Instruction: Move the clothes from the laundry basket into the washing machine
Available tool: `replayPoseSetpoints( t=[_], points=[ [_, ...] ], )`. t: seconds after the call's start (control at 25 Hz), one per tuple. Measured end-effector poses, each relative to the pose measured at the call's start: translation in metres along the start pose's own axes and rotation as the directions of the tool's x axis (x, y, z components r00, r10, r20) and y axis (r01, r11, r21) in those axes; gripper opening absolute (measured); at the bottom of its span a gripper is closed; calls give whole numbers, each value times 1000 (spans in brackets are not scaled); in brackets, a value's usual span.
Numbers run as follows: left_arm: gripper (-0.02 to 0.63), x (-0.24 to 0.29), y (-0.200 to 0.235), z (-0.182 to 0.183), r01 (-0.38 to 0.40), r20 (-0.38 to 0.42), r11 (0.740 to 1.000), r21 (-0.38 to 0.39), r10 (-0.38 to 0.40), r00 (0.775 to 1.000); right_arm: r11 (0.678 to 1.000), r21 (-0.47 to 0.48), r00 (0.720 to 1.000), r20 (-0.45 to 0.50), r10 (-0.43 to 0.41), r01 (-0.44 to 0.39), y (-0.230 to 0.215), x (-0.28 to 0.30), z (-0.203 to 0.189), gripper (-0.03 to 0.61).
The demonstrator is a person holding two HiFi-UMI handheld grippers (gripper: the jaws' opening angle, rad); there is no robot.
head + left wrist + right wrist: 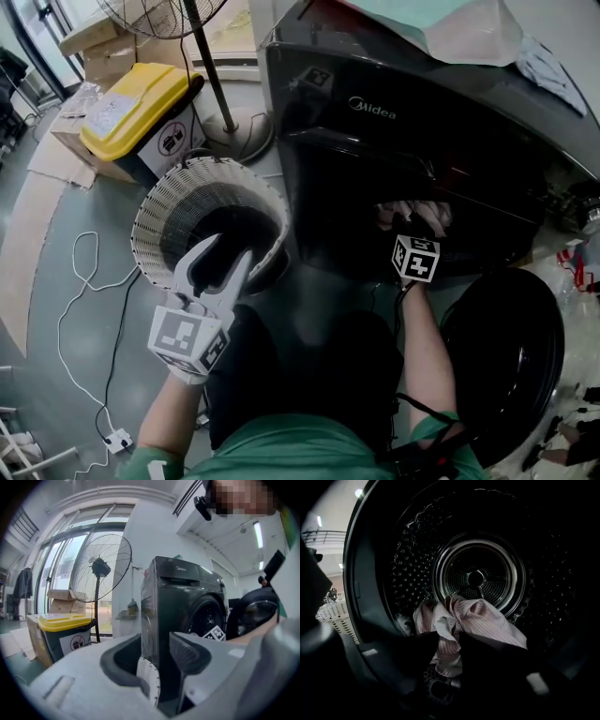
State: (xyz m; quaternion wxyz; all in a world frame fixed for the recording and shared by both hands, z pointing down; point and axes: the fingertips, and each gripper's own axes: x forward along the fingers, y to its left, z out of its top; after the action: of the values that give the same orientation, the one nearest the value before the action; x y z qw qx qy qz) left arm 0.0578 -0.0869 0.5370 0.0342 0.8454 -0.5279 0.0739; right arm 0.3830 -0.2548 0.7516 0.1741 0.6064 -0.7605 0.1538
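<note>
The white slatted laundry basket (187,178) stands on the floor left of the dark washing machine (375,112); its inside looks dark and I see no clothes in it. My left gripper (228,248) hovers over the basket's near rim, open with nothing between its fingers (187,651). My right gripper (412,225) reaches into the machine's drum (476,578), shut on a pink striped shirt (483,618) that bunches up ahead of the jaws and hangs down between them. In the head view the shirt (398,214) shows just inside the opening.
The machine's round door (506,356) hangs open at the lower right. A yellow-lidded bin (141,108), cardboard boxes and a fan stand (234,131) are behind the basket. A white cable (75,309) lies on the floor. Cloths (450,28) lie on the machine's top.
</note>
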Motion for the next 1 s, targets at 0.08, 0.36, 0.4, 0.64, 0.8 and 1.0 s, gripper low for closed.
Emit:
replayPoseSetpoints(
  t=[0.08,0.36,0.4,0.64,0.8,1.0],
  points=[
    [187,2,0,2,-2,6,1000,4,2,1000,1000,14,1000,19,1,-2,2,-12,7,150],
    [187,21,9,2,-16,19,1000,-17,16,1000,997,64,986,158,-49,39,-3,-80,45,158],
    [187,24,11,1,-18,18,1000,-19,18,1000,997,69,982,181,-50,38,-2,-91,51,158],
    [187,40,17,-1,-16,23,1000,-15,16,1000,999,13,939,342,-37,35,9,-155,98,149],
    [179,46,18,3,-10,42,1000,-3,10,999,999,-35,903,430,-20,39,25,-192,125,98],
    [164,47,22,7,-18,61,1000,6,18,998,999,-47,871,491,1,26,43,-214,138,61]
  ],
)
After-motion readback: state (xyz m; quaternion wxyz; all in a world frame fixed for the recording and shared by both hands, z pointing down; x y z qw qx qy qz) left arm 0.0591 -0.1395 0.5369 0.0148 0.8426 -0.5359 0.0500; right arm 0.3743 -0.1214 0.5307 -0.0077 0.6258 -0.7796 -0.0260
